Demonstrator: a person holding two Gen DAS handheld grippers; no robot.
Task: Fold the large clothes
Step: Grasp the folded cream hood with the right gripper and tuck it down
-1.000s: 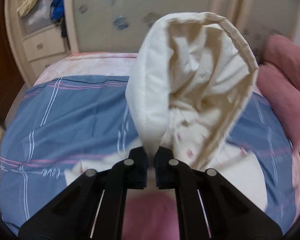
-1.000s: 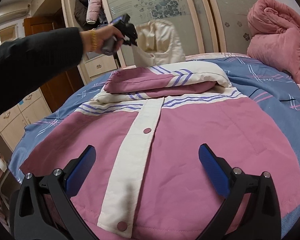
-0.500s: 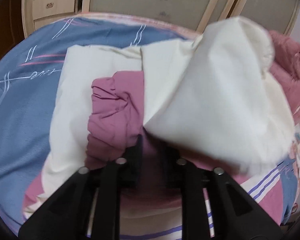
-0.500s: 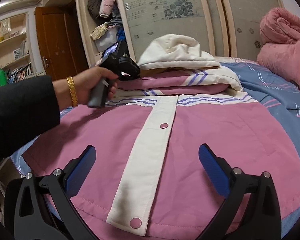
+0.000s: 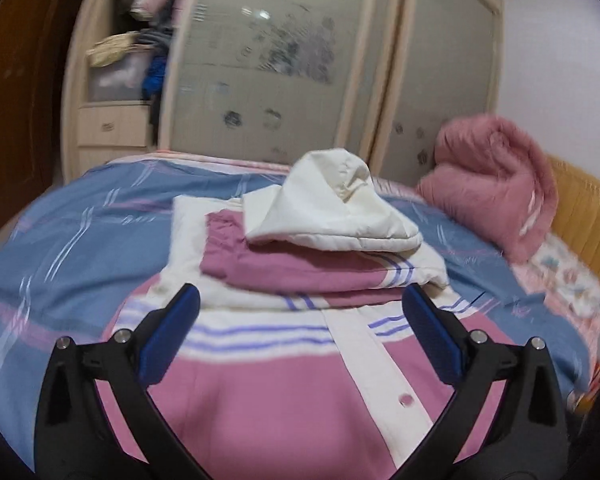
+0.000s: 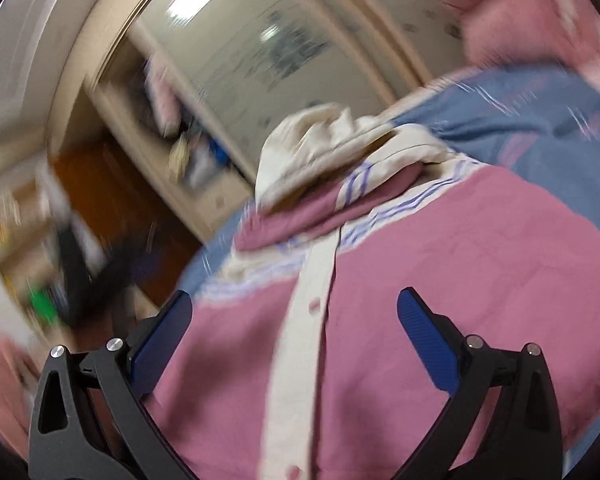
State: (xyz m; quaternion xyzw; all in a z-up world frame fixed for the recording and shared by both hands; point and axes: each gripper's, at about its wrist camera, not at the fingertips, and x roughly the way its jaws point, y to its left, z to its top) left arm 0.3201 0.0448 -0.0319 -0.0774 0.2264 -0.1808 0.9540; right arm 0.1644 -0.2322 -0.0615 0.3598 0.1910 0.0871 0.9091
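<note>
Left gripper [image 5: 300,330] spread wide, jaws just opened, nothing between the blue pads [image 5: 168,340]; pointed slightly downward, black fingers level across the lower frame. Right gripper [image 6: 294,338] likewise agape, pads [image 6: 428,344] bare and apart, nothing pinched; view tilted and motion-blurred, wrist rolled to one side.

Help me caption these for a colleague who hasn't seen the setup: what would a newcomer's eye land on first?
First, the big pink padded jacket with a cream button placket, spread over the blue striped bedspread. Its cream hood lies folded atop the jacket's far end. A rolled pink fluffy blanket sits at the bed's far right.
</note>
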